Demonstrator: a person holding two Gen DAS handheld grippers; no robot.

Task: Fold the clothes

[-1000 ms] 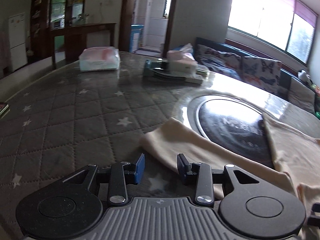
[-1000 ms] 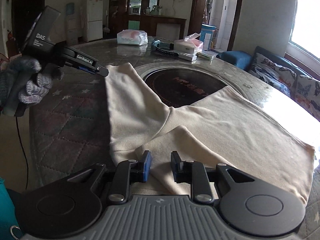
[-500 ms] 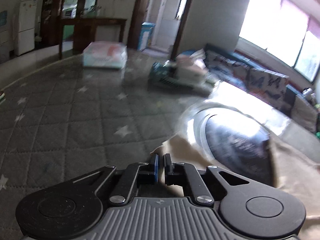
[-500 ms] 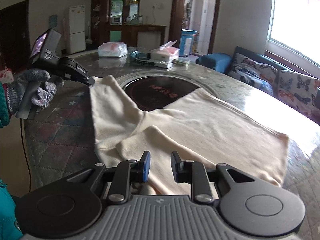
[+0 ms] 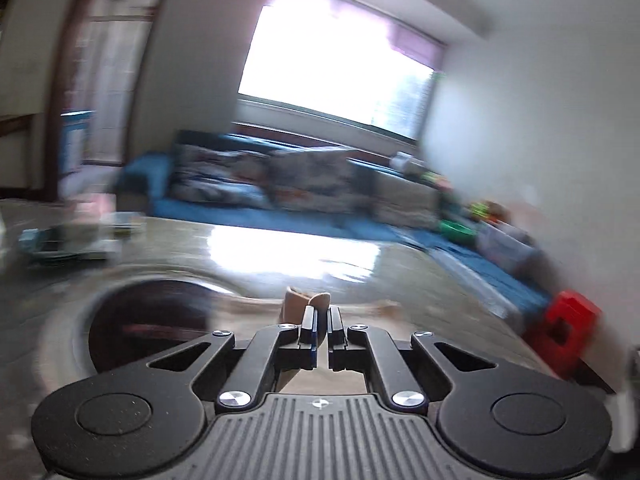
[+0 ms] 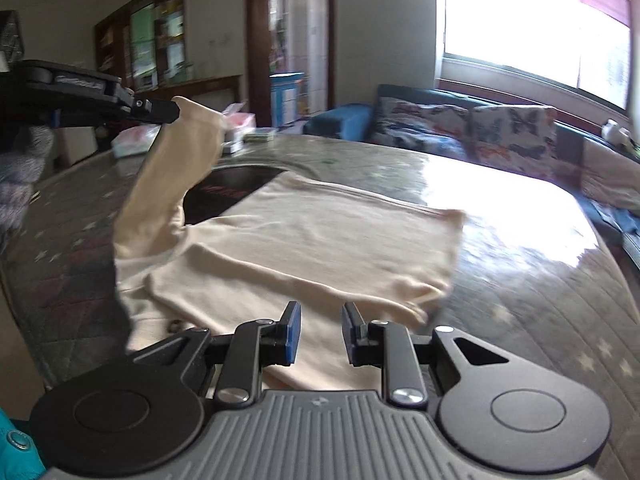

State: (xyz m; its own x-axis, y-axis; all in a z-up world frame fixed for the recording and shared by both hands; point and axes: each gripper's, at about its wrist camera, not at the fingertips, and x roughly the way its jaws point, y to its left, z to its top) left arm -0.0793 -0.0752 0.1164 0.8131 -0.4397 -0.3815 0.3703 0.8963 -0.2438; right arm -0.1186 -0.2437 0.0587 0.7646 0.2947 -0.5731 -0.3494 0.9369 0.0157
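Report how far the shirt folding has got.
Done: the cream shirt lies spread on the table, near sleeve already crossed over its body. In hand: the left gripper is shut on the far sleeve, lifted off the table. Left: laying it across and folding the body; the right gripper hovers open.

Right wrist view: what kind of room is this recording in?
Most likely a home living and dining room: a blue sofa with butterfly cushions under a wide window, and a large round dining table bearing the cream garment.

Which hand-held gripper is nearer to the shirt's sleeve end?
Left. The left hand-held gripper is shut on the sleeve end, lifting it. The right hand-held gripper hovers open, apart, over the shirt body.
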